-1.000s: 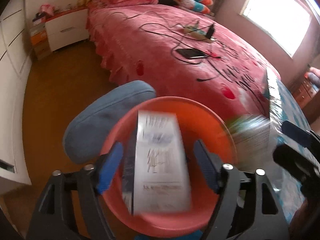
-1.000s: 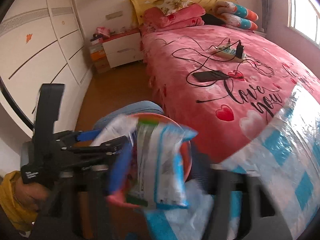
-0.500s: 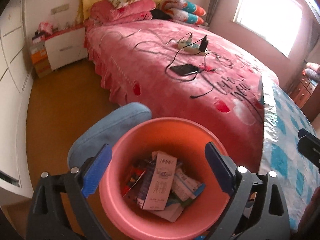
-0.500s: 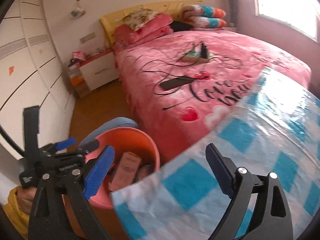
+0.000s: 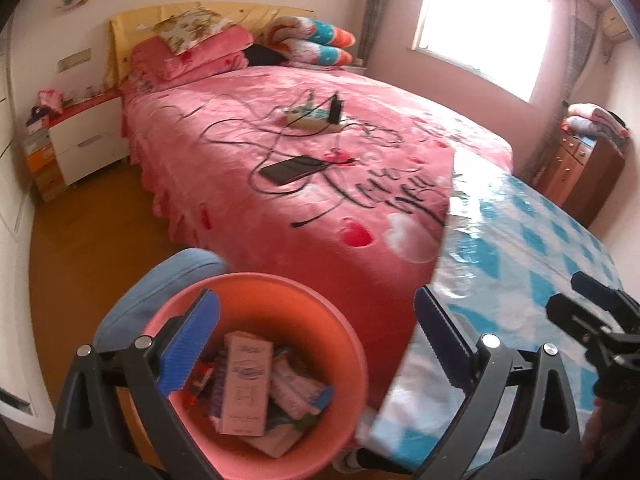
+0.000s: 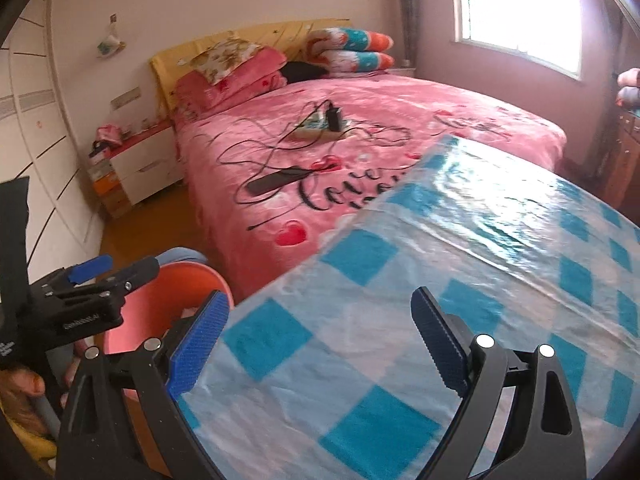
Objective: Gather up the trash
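An orange bin (image 5: 256,292) stands on the floor beside the bed, holding a pink carton (image 5: 246,388) and several wrappers (image 5: 296,392). My left gripper (image 5: 316,300) hangs above the bin's right side, its jaws still opening with nothing between them. My right gripper (image 6: 320,300) is open and empty over the table with the blue-checked plastic cloth (image 6: 400,320). In the right wrist view the bin (image 6: 160,304) sits at lower left behind the left gripper (image 6: 116,272). The right gripper (image 5: 592,312) shows at the left wrist view's right edge.
A pink bed (image 5: 320,160) carries a phone (image 5: 292,168), a power strip (image 5: 312,116) and cables. A blue cushioned seat (image 5: 160,288) is behind the bin. There is a white nightstand (image 5: 88,144) at far left, a wooden cabinet (image 5: 580,168) at right, and brown floor between.
The carton in my left gripper and the packet in my right dropped into the bin. Both jaws widened. Both grippers rose and swung right, the right one over the table.
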{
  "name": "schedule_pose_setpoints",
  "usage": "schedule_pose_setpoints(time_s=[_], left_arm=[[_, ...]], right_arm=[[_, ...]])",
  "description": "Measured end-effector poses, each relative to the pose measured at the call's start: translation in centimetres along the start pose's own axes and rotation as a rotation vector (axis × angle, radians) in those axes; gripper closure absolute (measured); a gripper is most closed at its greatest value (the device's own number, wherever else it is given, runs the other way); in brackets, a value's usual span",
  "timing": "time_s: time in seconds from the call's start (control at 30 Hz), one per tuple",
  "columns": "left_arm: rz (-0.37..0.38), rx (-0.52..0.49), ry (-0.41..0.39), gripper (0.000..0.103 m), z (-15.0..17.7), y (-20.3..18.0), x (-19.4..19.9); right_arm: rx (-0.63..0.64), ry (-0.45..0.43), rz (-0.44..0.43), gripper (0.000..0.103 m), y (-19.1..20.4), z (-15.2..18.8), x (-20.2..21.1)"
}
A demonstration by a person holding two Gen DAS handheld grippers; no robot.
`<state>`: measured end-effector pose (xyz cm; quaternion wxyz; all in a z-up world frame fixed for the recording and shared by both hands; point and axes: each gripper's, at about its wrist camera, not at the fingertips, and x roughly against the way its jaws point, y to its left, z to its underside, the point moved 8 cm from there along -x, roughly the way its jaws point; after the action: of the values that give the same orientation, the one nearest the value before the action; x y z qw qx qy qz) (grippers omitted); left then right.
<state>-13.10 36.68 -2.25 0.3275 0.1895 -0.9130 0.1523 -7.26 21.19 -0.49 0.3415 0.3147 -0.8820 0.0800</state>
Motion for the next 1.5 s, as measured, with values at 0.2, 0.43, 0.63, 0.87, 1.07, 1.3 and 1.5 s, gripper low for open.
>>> schedule_pose_setpoints(time_s=[0.2,0.43,0.63,0.87,1.07,1.3,1.5], left_arm=[[0.069,-0.027,-0.026,0.004,-0.3,-3.8,0.5],[0.139,-0.035,-0.055,0.004,-0.9,-7.4,1.2],[0.176,-0.055,-0.070,0.004,-1.3,-10.5,1.6],[0.209,-0.111,-0.088,0.004,-1.4,-14.9,2.0],[0.223,-0.166,-0.110,0.004,-1.4,-18.5,2.5],[0.244,-0.224,-0.124,0.004,-0.9,-22.9,2.7],[0.263,-0.289,-0.118,0.004,0.2,-26.7,2.4]], right_arm=[[-0.020,-0.039,0.062,0.011,-2.5,0.2,1.7],[-0.053,-0.079,0.129,0.011,-5.5,0.3,3.6],[-0.094,-0.111,0.173,0.011,-8.2,0.9,5.3],[-0.136,-0.144,0.230,0.011,-11.7,1.9,7.2],[-0.189,-0.169,0.261,0.011,-14.8,2.6,8.6],[-0.247,-0.193,0.311,0.011,-18.5,3.8,10.3],[-0.295,-0.214,0.362,0.011,-21.9,5.0,11.7]])
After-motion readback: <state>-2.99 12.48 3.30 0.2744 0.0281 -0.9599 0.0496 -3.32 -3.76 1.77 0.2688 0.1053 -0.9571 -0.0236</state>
